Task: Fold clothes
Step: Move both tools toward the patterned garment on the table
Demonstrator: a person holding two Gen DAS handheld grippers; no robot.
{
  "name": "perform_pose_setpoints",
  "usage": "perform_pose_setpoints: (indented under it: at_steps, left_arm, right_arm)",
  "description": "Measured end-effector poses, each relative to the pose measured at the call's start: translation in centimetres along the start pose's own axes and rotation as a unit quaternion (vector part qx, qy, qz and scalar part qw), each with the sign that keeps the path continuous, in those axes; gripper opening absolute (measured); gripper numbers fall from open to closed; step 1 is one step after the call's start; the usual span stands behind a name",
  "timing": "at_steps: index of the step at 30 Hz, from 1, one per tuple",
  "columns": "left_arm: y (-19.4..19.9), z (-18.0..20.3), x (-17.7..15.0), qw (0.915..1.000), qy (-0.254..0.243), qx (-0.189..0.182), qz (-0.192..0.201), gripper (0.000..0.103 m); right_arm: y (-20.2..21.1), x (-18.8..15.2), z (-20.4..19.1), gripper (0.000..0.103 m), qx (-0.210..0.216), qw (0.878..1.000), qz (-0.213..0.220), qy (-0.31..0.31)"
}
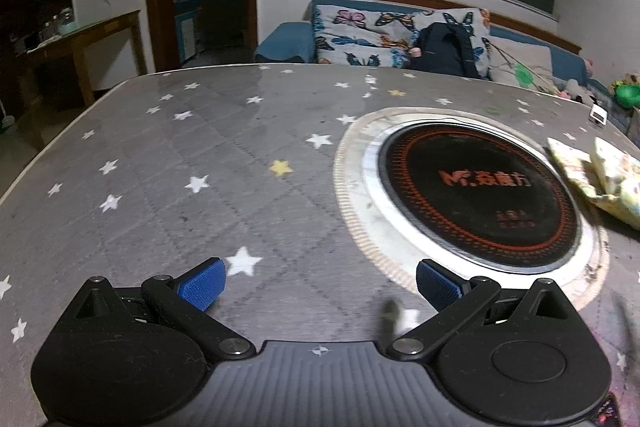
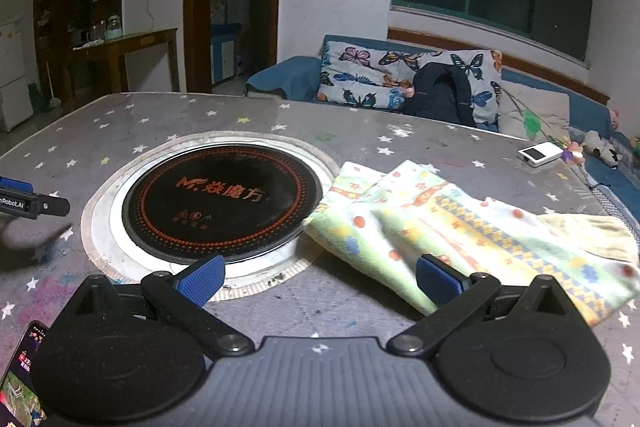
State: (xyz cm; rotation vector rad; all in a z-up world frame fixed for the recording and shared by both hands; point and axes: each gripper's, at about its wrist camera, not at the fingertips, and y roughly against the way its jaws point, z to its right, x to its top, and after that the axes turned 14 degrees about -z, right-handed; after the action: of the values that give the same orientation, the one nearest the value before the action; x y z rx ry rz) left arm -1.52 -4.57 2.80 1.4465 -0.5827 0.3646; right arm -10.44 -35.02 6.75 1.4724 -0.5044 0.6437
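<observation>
A folded pale green and yellow patterned garment lies flat on the star-print tablecloth, right of the round cooktop. In the left wrist view only its edge shows at the far right. My right gripper is open and empty, hovering just in front of the garment's near left edge, its right finger over the cloth. My left gripper is open and empty above bare tablecloth, left of the cooktop. Its tip also shows in the right wrist view at the far left.
A black round induction cooktop with a white rim is set in the table's middle. A phone lies at the near left edge. A small white device sits at the far right. A sofa with butterfly pillows stands behind the table.
</observation>
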Motion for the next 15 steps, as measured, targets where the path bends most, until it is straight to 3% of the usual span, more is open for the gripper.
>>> perform_pose_setpoints:
  at_steps: [15]
  left_arm:
    - [0.7,3.6,1.4,0.9986,-0.047,-0.025,0.01,0.103]
  right_arm:
    - [2.3,-1.2,3.2,0.103,-0.036,0.998,0.015,-0.049]
